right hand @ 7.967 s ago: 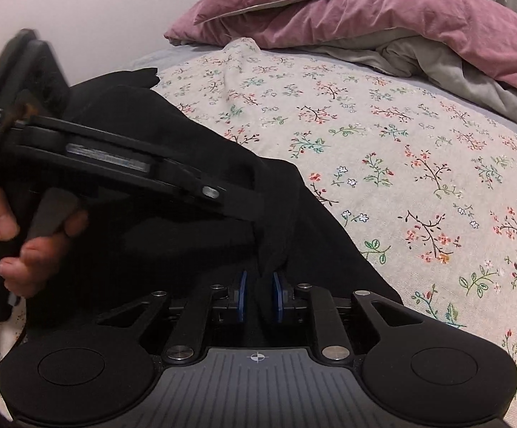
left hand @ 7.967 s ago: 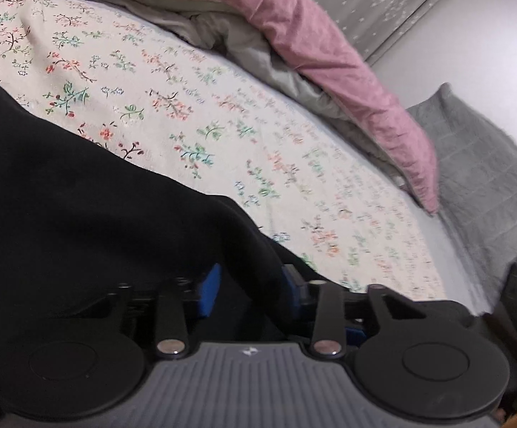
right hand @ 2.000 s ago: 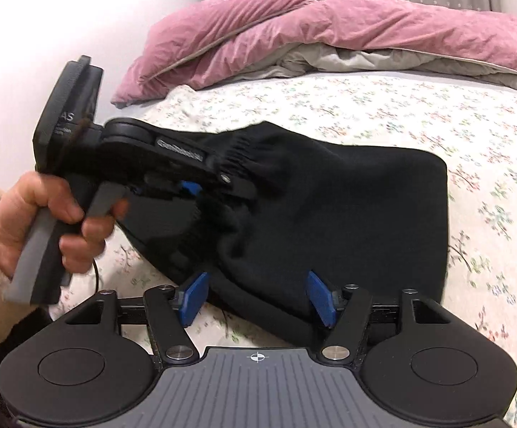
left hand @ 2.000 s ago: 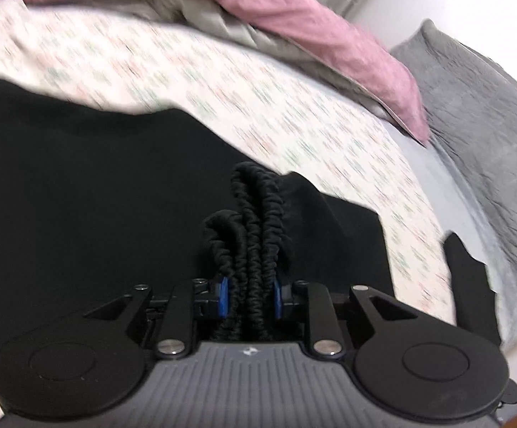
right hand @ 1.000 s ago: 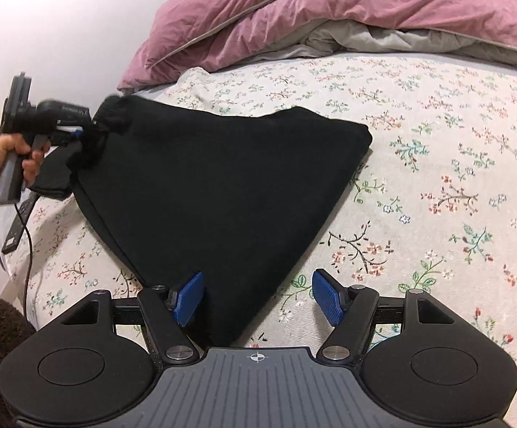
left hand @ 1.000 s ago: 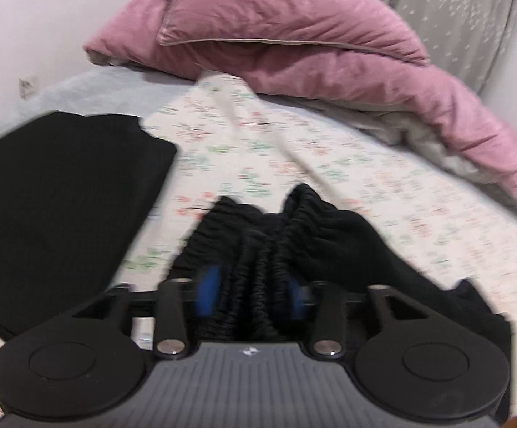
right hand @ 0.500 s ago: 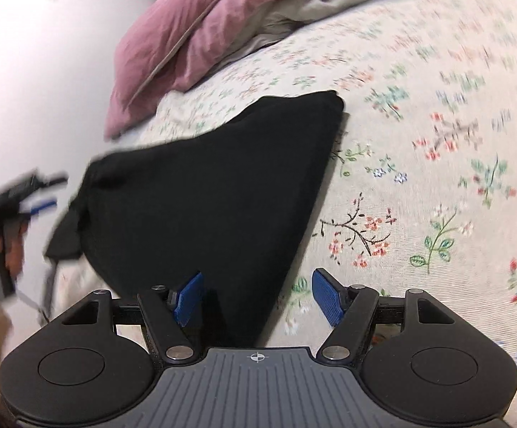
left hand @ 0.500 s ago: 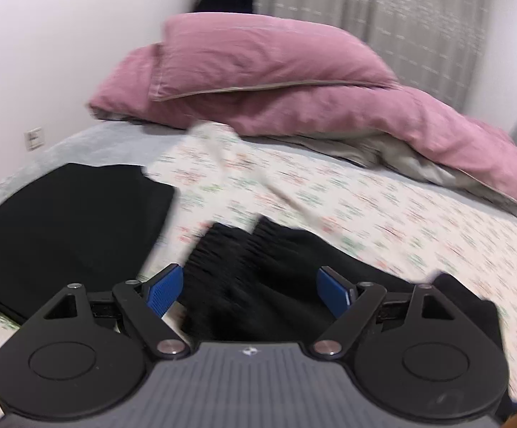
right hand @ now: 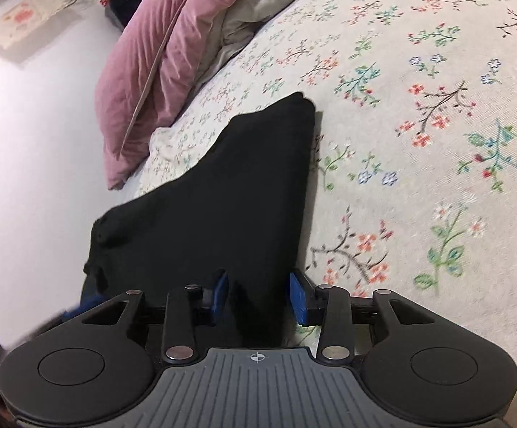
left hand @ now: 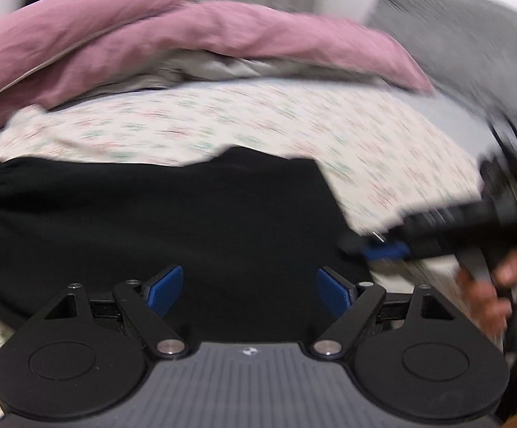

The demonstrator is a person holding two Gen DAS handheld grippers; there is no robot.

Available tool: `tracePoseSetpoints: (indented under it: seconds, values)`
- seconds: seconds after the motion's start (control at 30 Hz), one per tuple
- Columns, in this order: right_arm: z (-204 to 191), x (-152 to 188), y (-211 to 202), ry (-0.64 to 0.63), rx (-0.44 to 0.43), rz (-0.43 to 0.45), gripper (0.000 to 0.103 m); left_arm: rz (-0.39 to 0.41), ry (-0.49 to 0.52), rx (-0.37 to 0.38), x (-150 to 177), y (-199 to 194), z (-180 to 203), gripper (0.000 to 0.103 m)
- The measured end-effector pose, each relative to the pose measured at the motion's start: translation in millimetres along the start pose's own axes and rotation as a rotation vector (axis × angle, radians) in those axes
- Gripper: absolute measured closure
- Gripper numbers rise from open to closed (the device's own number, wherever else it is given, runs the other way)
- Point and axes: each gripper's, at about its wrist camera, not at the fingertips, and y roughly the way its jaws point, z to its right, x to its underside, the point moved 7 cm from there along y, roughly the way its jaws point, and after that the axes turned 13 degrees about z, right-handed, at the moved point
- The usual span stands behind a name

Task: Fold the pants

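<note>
The black pants (left hand: 169,221) lie folded flat on the floral bedsheet (left hand: 294,117). My left gripper (left hand: 249,285) hovers over their near edge, jaws wide open, with nothing pinched between them. In the right wrist view the pants (right hand: 251,185) taper to a near corner that sits between the blue pads of my right gripper (right hand: 258,299). Its jaws are closing on that corner, and I see no firm pinch. The left wrist view is blurred and shows the right gripper (left hand: 372,248) at the pants' right corner, held by a hand (left hand: 486,285).
A pink duvet (left hand: 187,42) over grey bedding is heaped along the far side of the bed, also seen as the pink duvet (right hand: 158,53). A grey pillow (left hand: 472,35) lies at the far right. The floral sheet (right hand: 419,142) spreads to the right; a white wall (right hand: 26,142) stands on the left.
My left gripper opened, let go of the bunched waistband and swung across the pants, which now lie flat. My right gripper rolled and its jaws narrowed around the pants' near corner.
</note>
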Motion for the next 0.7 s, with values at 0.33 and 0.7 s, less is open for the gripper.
tracePoseSetpoints:
  seconds: [0.33,0.7]
  values:
    - [2.8,18.4,-3.6,0.150,-0.142,-0.233,0.064,-0.068,0.180,0.160,20.2,18.8,75.5,0.008]
    - [-21.4,-9.4,-2.8,0.160,-0.231,-0.190,0.064,-0.008,0.360,-0.083,30.6,32.8,81.9,0.058]
